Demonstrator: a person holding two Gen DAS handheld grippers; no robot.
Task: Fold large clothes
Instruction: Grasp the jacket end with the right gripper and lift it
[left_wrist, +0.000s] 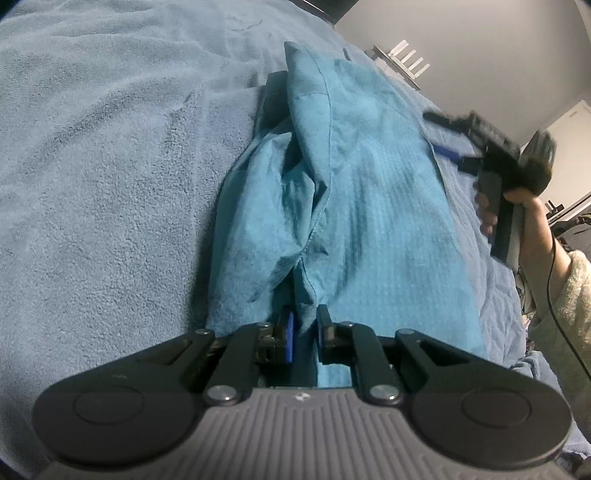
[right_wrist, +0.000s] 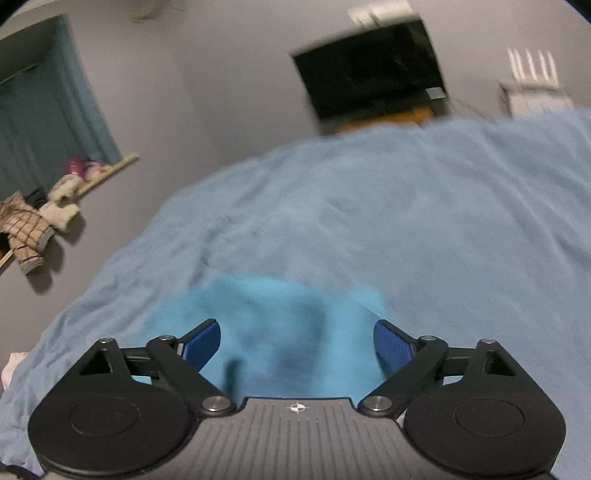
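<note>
The crumpled teal cotton garment (left_wrist: 343, 206) lies on the pale blue fleece bed cover (left_wrist: 110, 184). Left gripper (left_wrist: 306, 334) pinches its hem; thin grip might slip. Right gripper (right_wrist: 297, 343), jaws wide apart, looks blurry, probably empty.

- A home bedroom.
- Bed under a blue blanket (right_wrist: 406, 221).
- Wall TV (right_wrist: 369, 66), curtained window (right_wrist: 48, 122).
- Soft toys (right_wrist: 33, 218) on a ledge.
</note>
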